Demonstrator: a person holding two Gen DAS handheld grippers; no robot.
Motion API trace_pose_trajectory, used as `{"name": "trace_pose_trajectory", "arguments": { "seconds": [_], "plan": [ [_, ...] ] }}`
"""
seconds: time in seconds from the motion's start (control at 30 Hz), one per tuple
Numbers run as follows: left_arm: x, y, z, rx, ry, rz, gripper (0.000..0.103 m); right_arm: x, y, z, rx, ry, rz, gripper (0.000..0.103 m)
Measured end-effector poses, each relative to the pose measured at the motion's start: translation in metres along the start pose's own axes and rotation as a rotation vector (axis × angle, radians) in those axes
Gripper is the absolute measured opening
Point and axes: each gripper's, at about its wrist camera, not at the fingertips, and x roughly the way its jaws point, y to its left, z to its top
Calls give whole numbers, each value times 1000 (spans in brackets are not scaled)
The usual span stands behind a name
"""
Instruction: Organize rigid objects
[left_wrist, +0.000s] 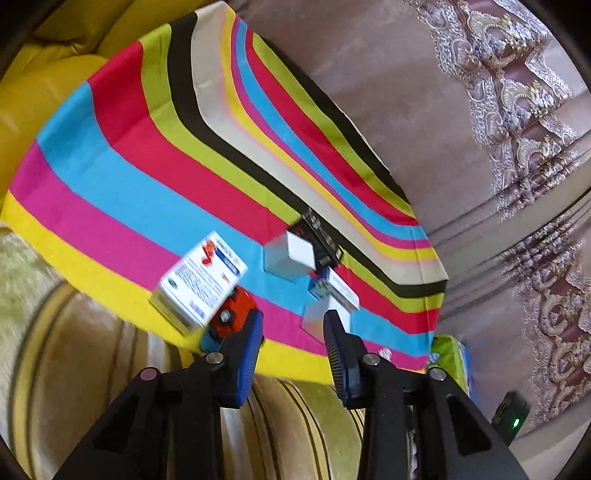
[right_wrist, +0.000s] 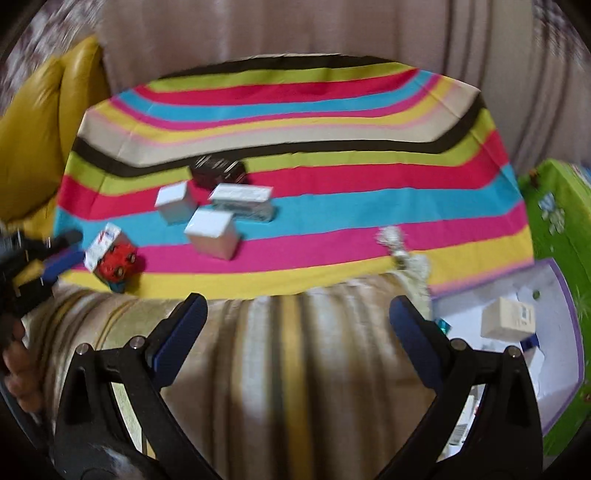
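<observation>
Clutter is what we've got ahead of both grippers, spread over the near half of the striped tabletop (right_wrist: 332, 122). The left gripper (left_wrist: 293, 328) hangs at the near edge, jaws apart, nothing between them. Just beyond its left finger sits a red toy car (left_wrist: 236, 314), and a printed carton (left_wrist: 201, 278) leans against or on top of it; which one, I can't tell through the blur. Neither finger appears to touch them.

Straight ahead of that gripper, a white box (left_wrist: 290, 254) stands with a dark box (left_wrist: 319, 236) right behind it. Close past the right finger there's a small blue-and-white carton (left_wrist: 338, 290), and another white box (left_wrist: 317, 315) sits partly behind that fingertip.

Over to the right gripper (right_wrist: 297, 317): wide open, empty, held back over the draped cloth short of the tabletop edge. Everything lies ahead and to its left. The car (right_wrist: 118, 260) and carton (right_wrist: 101, 245) are far left, the left gripper (right_wrist: 61, 254) beside them. Nearer centre are two white boxes (right_wrist: 212, 234), the long carton (right_wrist: 242, 203) and the dark box (right_wrist: 218, 171), all bunched and touching or nearly so.

To the right gripper's right, lower down, a white tray (right_wrist: 565, 295) on a green mat holds a beige box (right_wrist: 508, 319) and some smaller bits I can't make out. So, my read: one box looks sorted, if that tray is the destination, which is only my guess. Six pieces wait on the tabletop, and neither gripper has anything in hand. Early days, most of the job is ahead.
</observation>
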Motion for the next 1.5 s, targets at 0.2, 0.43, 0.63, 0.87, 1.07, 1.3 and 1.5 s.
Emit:
{"name": "trace_pose_trajectory", "arguments": {
  "seconds": [0.2, 0.43, 0.63, 0.87, 1.07, 1.3, 1.5],
  "plan": [
    [9, 9, -3, -17, 30, 46, 36, 11, 8, -12, -28, 7, -37, 100],
    [25, 3, -5, 14, 86, 37, 36, 13, 6, -13, -21, 16, -36, 101],
    [13, -8, -9, 53, 13, 50, 36, 13, 5, -13, -16, 18, -30, 101],
    [13, 7, -4, -12, 1, 119, 36, 14, 5, -13, -14, 20, -25, 102],
    [29, 1, -5, 35, 66, 122, 36, 15, 4, -13, -14, 23, -22, 102],
    [54, -16, -12, 123, 166, 129, 36, 16, 4, -13, -16, 26, -19, 102],
    [63, -28, -20, 211, 194, 187, 36, 15, 4, -13, -16, 26, -19, 102]
  ]
}}
